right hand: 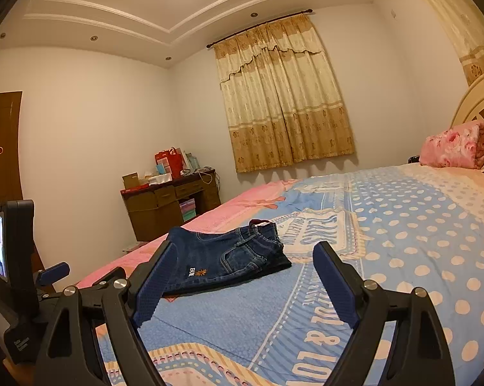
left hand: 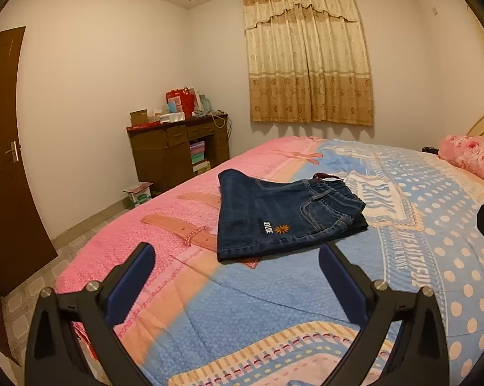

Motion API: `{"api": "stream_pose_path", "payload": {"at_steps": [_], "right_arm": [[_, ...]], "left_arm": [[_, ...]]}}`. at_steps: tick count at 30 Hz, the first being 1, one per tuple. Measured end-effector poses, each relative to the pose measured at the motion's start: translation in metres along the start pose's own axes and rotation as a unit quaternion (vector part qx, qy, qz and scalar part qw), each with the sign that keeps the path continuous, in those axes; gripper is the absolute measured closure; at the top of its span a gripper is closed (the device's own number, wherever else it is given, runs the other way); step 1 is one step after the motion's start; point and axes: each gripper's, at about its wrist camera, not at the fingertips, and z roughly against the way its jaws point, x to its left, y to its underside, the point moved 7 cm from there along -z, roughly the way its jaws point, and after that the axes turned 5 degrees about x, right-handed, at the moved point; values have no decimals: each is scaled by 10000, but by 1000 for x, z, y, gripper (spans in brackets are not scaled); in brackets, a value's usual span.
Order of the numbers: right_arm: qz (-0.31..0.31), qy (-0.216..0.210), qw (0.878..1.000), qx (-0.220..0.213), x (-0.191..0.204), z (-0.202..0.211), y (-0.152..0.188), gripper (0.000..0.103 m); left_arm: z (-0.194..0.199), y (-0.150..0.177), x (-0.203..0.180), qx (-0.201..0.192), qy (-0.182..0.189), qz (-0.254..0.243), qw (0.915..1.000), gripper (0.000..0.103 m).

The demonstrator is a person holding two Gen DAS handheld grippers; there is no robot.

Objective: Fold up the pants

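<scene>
On bed [left hand: 434,257], pants [left hand: 283,215] lie folded & flat w/ left gripper [left hand: 237,267] & right gripper [right hand: 245,276] both spread wide, holding nothing, near them.

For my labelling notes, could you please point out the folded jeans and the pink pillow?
Folded dark blue denim jeans [left hand: 267,225]: left wrist view, on the leg panel.
Pink floral pillow [right hand: 455,144]: right wrist view, on its front face.

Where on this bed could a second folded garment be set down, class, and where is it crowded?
Free: the blue bedspread between the folded jeans and both open grippers, left gripper, right gripper; also the polka-dot stretch right of the jeans, towards the pink pillow. Crowded: the wooden desk beyond the bed, piled with boxes and bags.
</scene>
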Motion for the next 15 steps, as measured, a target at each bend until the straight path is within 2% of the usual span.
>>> {"api": "stream_pose_path", "payload": {"at_steps": [15], "right_arm": [[-38,-26,10000,56,-3,-2,2,16]], "left_arm": [[0,2,1,-13,-146,-50,9999,0]]}}
